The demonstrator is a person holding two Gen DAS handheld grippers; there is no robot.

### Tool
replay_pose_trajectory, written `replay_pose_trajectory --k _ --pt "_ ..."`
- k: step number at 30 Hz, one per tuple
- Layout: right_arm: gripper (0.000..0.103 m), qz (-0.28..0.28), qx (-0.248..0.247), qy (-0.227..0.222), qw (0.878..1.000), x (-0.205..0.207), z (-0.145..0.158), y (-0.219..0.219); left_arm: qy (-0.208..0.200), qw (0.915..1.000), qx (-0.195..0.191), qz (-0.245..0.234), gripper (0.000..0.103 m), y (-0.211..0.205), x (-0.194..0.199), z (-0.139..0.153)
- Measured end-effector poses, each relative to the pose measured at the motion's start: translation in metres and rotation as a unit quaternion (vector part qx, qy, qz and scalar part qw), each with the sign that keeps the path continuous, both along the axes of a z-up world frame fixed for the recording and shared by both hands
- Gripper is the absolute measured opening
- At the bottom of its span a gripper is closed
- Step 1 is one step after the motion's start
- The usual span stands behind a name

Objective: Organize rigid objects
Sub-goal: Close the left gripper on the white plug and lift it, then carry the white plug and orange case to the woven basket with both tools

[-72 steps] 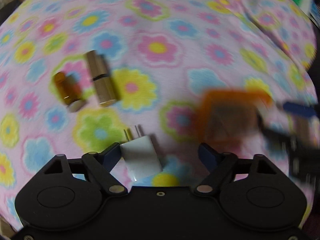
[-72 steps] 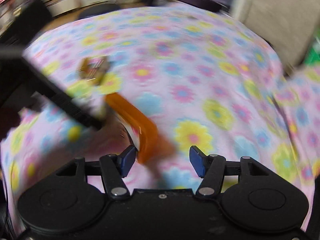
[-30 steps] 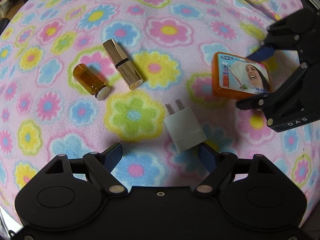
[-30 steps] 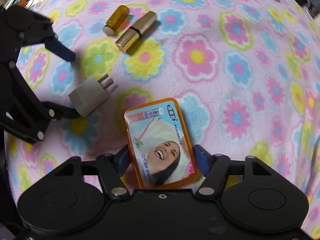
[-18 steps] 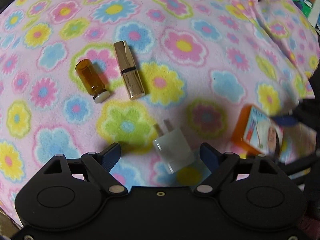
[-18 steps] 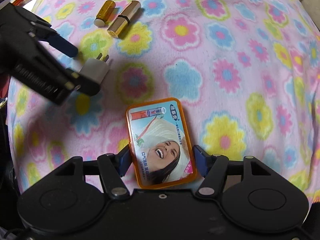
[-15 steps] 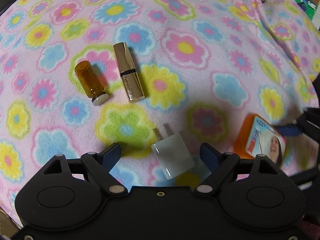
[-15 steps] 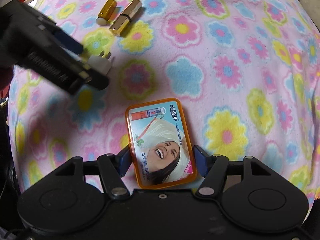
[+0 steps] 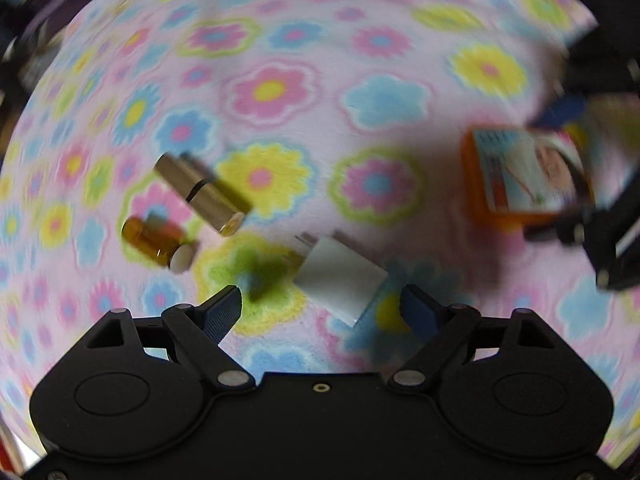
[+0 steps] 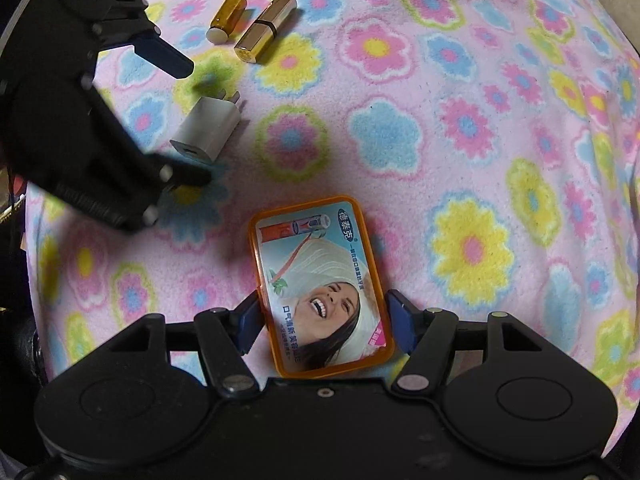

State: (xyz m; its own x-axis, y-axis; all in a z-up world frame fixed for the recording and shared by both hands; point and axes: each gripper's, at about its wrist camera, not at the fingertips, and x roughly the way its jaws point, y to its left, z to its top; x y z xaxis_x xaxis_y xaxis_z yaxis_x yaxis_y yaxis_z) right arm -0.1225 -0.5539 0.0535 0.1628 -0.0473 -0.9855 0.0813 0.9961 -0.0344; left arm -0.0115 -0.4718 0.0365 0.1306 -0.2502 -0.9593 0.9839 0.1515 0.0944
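My right gripper (image 10: pixel 322 326) is shut on an orange tin (image 10: pixel 322 284) with a smiling woman on its lid; the tin also shows in the left wrist view (image 9: pixel 524 176). My left gripper (image 9: pixel 322 310) is open, its fingers either side of a white plug adapter (image 9: pixel 340 276) that lies on the flowered blanket. The adapter (image 10: pixel 208 128) and left gripper (image 10: pixel 188 120) show at the left of the right wrist view. A gold lipstick (image 9: pixel 200 192) (image 10: pixel 266 28) and an amber vial (image 9: pixel 158 242) (image 10: pixel 226 18) lie side by side beyond the adapter.
A pink flowered blanket (image 10: pixel 460 120) covers the whole surface. It drops away at the far right edge (image 10: pixel 624 80). Dark clutter sits past the blanket's left edge (image 9: pixel 24 40).
My left gripper has swung and moved in around the white adapter; its view is now blurred. The right gripper still holds the orange tin, which has moved nearer the adapter.
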Motion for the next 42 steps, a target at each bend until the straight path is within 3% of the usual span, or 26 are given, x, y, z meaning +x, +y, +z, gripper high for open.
replay_pose_trajectory --k 5,7,9,13,17,23,34,38,42 --pt "0.065 -0.003 0.003 -0.001 1.0 0.003 -0.001 -0.003 0.018 0.9994 0.01 -0.026 0.08 -0.022 0.004 -0.007" --pt "0.065 -0.006 0.004 -0.003 1.0 0.002 -0.002 -0.003 0.059 0.998 0.003 -0.022 0.056 -0.022 0.012 -0.006" --pt "0.066 -0.009 0.004 -0.005 1.0 0.002 -0.002 -0.004 0.077 0.9969 -0.011 -0.012 0.05 -0.021 0.017 -0.004" --pt "0.065 -0.02 -0.002 -0.006 1.0 0.002 -0.001 -0.002 0.08 0.9963 -0.029 0.011 0.05 -0.011 0.018 -0.006" --pt "0.064 -0.032 -0.004 -0.011 0.999 0.0 0.0 0.006 0.109 0.9917 -0.025 0.064 0.049 0.003 0.023 -0.005" --pt "0.063 -0.035 0.018 -0.027 0.999 -0.001 0.005 0.035 0.12 0.9827 -0.016 0.141 0.049 0.05 0.021 -0.004" --pt "0.062 -0.07 0.047 -0.058 0.995 0.021 -0.001 0.085 0.119 0.9554 -0.043 0.267 0.049 0.145 0.045 0.005" --pt "0.062 -0.077 0.062 -0.075 0.992 0.04 0.003 0.109 0.126 0.9371 -0.063 0.319 0.049 0.191 0.06 0.014" --pt "0.062 -0.038 0.068 -0.095 0.992 0.068 0.011 0.161 0.113 0.9137 -0.073 0.383 0.049 0.246 0.075 0.025"
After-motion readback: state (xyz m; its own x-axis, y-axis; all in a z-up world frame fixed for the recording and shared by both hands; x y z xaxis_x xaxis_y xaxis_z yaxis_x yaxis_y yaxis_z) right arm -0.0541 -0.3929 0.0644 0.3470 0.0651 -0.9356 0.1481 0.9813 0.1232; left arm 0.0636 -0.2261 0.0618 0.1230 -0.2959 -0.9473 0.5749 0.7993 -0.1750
